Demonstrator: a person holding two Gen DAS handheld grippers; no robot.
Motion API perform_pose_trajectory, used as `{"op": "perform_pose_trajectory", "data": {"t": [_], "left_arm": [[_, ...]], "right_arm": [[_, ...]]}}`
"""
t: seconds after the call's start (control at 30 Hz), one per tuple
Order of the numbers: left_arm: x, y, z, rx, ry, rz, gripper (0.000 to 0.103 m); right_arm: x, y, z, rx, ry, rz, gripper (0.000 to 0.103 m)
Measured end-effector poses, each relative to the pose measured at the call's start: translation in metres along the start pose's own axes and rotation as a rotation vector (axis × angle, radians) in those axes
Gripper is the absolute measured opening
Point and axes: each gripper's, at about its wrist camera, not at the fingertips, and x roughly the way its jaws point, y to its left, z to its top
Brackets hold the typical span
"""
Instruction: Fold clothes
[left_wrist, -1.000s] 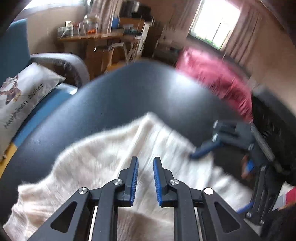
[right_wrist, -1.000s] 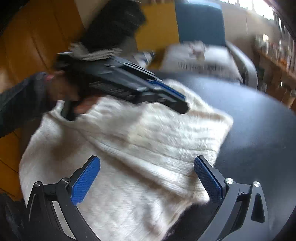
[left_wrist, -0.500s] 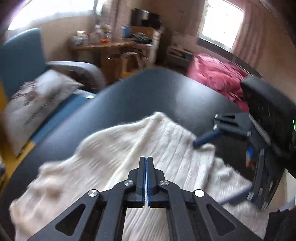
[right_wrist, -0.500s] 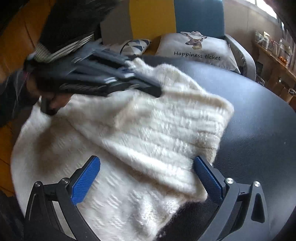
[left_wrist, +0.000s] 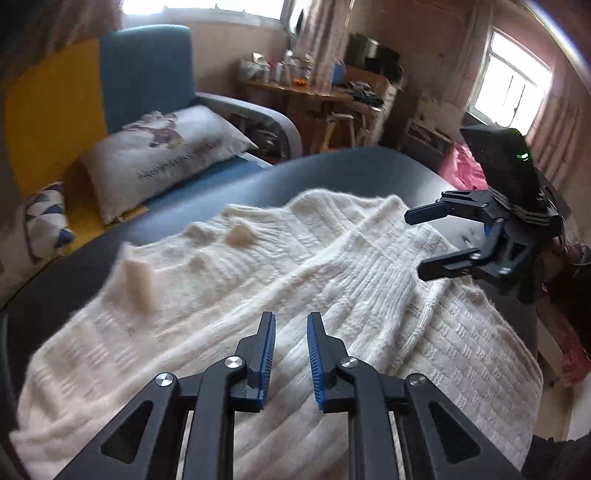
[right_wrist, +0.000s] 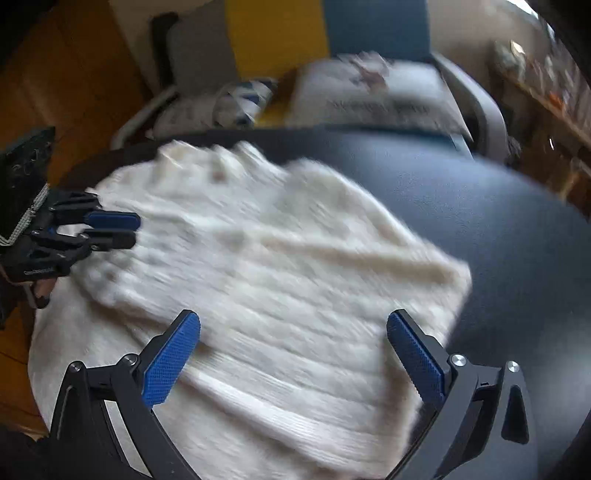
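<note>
A cream knitted sweater lies spread over a dark round table, covering most of the near part of the top; one ribbed sleeve is laid across the body of the garment, running from the near left toward the far right; two small fuzzy tufts stand up on its left part.

The left gripper hovers above the near middle of the sweater with its jaws a little apart, the blue pads facing each other over a narrow gap and nothing between them; in the right wrist view the same gripper sits at the far left edge of the sweater, its fingers nearly parallel and close together, a fingertip of the person's hand showing under it.

The right gripper hangs over the near right part of the sweater with its jaws spread wide, empty; from the left wrist view it is at the right, above the sweater's right edge, fingers apart; that view is sharp, while the right wrist view is blurred.

Beyond the table a blue armchair holds a printed white cushion; a smaller patterned cushion lies to its left; a cluttered wooden desk stands farther back, and a pink cloth lies at the far right.
</note>
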Motion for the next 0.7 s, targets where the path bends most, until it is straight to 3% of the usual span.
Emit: {"op": "perform_pose_trajectory", "data": {"t": [0.17, 0.3, 0.43, 0.5, 0.57, 0.6, 0.67, 0.7], "left_arm": [[-0.011, 0.021, -0.021, -0.036, 0.034, 0.15, 0.017], [-0.02, 0.036, -0.026, -0.108, 0.011, 0.1, 0.019], [-0.043, 0.053, -0.033, -0.173, -0.047, 0.024, 0.019], [-0.056, 0.063, -0.039, -0.193, -0.07, -0.002, 0.019], [-0.066, 0.073, -0.045, -0.174, -0.072, 0.034, 0.019], [-0.068, 0.073, -0.045, -0.118, -0.07, 0.08, 0.019], [-0.074, 0.072, -0.045, -0.004, -0.065, 0.17, 0.019], [-0.071, 0.071, -0.043, 0.044, -0.052, 0.177, 0.019]], "right_arm": [[0.026, 0.044, 0.031, -0.094, 0.019, -0.035, 0.103], [0.053, 0.045, 0.017, -0.097, 0.123, -0.029, 0.103], [0.031, 0.043, 0.019, -0.024, 0.065, -0.011, 0.103], [0.015, 0.048, 0.022, 0.011, 0.016, 0.087, 0.103], [0.006, 0.053, 0.023, 0.072, -0.01, 0.271, 0.103], [0.005, 0.055, 0.023, 0.086, -0.014, 0.3, 0.103], [0.009, 0.057, 0.02, 0.11, 0.001, 0.259, 0.103], [0.013, 0.053, 0.017, 0.15, 0.017, 0.235, 0.103]]}}
